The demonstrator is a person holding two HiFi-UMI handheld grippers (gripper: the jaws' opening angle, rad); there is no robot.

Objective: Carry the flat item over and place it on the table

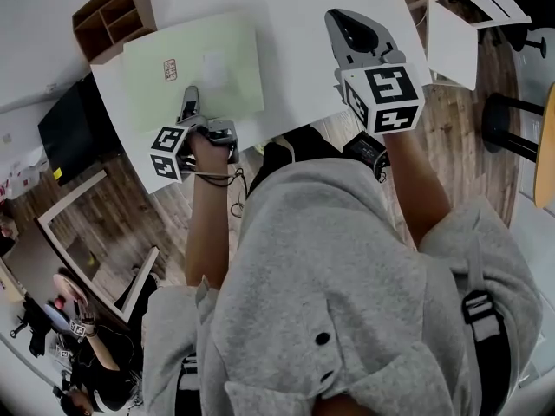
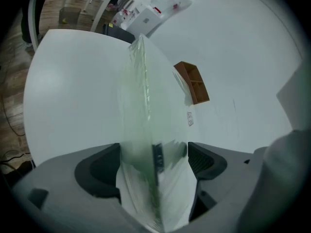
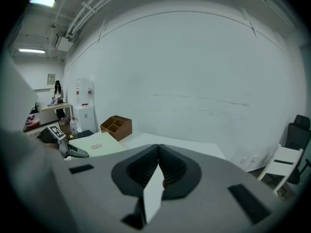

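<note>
The flat item [image 1: 195,68] is a pale green sheet in clear wrap with a small label. It lies on the white table [image 1: 295,24], with its near edge standing up between the jaws of my left gripper [image 1: 189,102]. In the left gripper view the item [image 2: 146,106] runs away from me through the wide gap of the left gripper [image 2: 154,161]; neither pad presses on it. My right gripper [image 1: 351,29] hovers above the table's right half, away from the item. Its pads [image 3: 158,161] meet, and a thin white strip shows at their seam. The right gripper view also catches the item [image 3: 92,147].
A wooden organiser [image 1: 113,16] stands at the table's far left corner, just beyond the item. A dark flat screen [image 1: 74,128] leans beside the table's left edge. A white chair [image 1: 473,16] and a black stool [image 1: 512,120] stand to the right on the wood floor.
</note>
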